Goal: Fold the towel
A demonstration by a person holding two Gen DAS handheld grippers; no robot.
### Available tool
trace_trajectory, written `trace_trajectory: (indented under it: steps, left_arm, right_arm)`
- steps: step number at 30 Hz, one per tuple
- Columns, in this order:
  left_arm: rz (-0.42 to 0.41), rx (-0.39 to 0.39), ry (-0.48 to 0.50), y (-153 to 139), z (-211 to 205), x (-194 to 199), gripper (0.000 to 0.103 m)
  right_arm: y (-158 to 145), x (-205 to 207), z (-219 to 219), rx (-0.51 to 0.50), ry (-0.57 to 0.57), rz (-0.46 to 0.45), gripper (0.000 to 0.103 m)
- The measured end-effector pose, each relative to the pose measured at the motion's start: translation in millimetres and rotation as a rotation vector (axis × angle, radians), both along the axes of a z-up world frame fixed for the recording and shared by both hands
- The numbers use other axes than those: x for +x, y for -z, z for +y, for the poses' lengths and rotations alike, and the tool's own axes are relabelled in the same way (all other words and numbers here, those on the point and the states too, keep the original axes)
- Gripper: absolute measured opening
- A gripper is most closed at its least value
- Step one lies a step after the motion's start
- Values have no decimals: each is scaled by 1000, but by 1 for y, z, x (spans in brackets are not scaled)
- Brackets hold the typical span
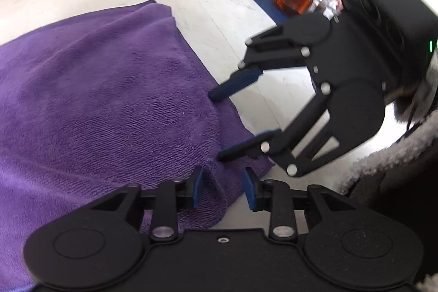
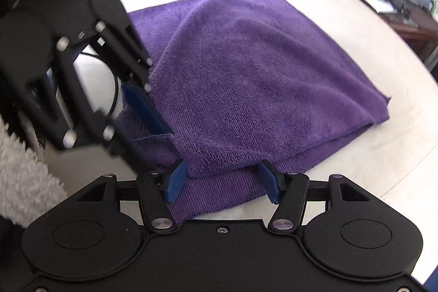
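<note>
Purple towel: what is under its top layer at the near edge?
Under the top layer of the purple towel, a second layer of the same cloth sticks out along the near edge, resting on the pale table. Anything further inside the fold is covered.

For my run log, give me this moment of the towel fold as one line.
towel: purple, folded over, on table | left gripper: open, astride near corner | right gripper: open, over near edge | nothing gripped

Soft, even daylight fills both views, bright on the pale table [image 1: 213,7] with only faint shadows. Fisheye bending curves the table edge strongly. The right gripper [image 1: 216,125] seen from the left wrist is motion-blurred; far backgrounds lack sharpness.
</note>
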State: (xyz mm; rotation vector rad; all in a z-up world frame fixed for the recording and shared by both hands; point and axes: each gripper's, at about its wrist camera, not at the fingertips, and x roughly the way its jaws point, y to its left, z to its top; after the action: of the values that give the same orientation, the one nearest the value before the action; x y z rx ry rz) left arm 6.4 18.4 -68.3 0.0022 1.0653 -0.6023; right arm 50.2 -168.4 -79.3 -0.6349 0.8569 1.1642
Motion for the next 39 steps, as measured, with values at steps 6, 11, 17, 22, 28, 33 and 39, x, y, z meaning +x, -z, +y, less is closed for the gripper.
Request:
trace_trajectory:
  steps: [6, 11, 17, 22, 28, 33, 39]
  left_arm:
    - [-46, 57, 30, 1, -10, -1, 23]
    - [-23, 26, -43, 4, 2, 5, 4]
    - [-47, -120, -153, -12, 27, 8, 3]
    - [-81, -178, -208, -23, 39, 3, 3]
    - [-135, -243, -281, -44, 52, 2, 3]
    - [-189, -302, -330, -67, 63, 0, 3]
    - [-210, -314, -313, -79, 65, -3, 3]
  right_arm:
    - [-5, 1, -1, 24, 3, 8, 57]
    - [-14, -2, -14, 80, 24, 30, 57]
    - [-12, 0, -22, 53, 30, 46, 51]
    - [-19, 21, -21, 51, 106, -46, 49]
    - [-18, 64, -10, -43, 93, -241, 49]
    - [-19, 108, -10, 28, 232, -97, 49]
    - [-20, 142, -50, 308, 551, 392, 49]
